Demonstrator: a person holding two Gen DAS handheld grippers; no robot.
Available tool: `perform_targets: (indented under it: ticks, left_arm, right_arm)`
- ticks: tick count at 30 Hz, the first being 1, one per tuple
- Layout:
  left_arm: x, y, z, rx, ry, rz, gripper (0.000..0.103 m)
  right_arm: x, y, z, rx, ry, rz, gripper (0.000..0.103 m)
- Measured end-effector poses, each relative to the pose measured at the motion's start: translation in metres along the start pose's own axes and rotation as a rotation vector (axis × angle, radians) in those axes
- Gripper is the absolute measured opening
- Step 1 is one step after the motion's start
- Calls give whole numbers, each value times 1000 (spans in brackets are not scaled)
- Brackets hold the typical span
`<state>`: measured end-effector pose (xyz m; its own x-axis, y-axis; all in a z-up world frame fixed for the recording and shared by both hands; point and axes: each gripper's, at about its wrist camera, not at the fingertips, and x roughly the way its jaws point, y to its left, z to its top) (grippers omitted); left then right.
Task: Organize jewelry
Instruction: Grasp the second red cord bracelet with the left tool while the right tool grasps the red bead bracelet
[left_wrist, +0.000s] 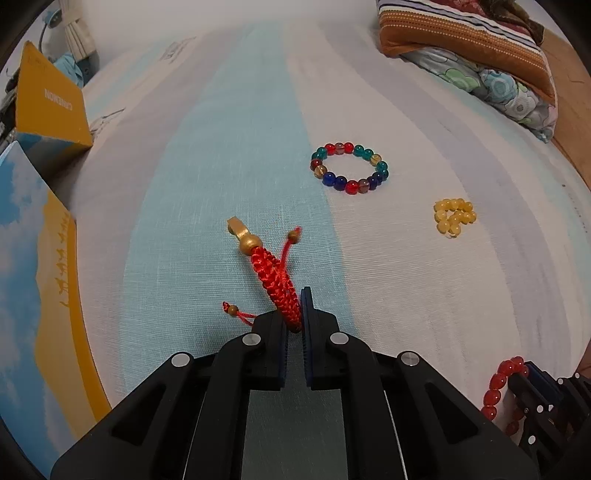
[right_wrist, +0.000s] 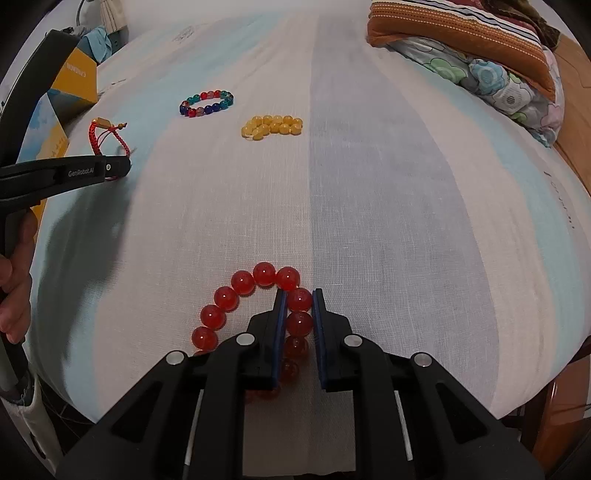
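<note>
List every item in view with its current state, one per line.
left gripper: shut on the red woven bracelet
right gripper: shut on the red bead bracelet
red woven bracelet: pinched, gold charm end sticking out
red bead bracelet: gripped on one side, the rest lies on the bedsheet
multicolour bead bracelet: lying flat, open ring, untouched
yellow bead bracelet: bunched up, untouched
yellow box: on the bedsheet's edge

Soft even light, sharp focus, fisheye-bent edges (dark corners).
</note>
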<state>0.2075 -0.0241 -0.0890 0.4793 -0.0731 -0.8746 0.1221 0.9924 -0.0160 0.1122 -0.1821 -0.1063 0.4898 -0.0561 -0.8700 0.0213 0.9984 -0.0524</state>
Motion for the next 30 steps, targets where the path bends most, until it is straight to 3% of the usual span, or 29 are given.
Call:
perform_targets:
  ticks: [13, 30]
  left_arm:
    - [-16, 1, 6, -10, 38, -21, 6]
    - [-65, -3, 6, 28, 53, 34, 6]
  right_arm:
    - [-13, -7, 7, 37, -8, 60, 13]
    - [-37, -13, 32, 69, -4, 70, 13]
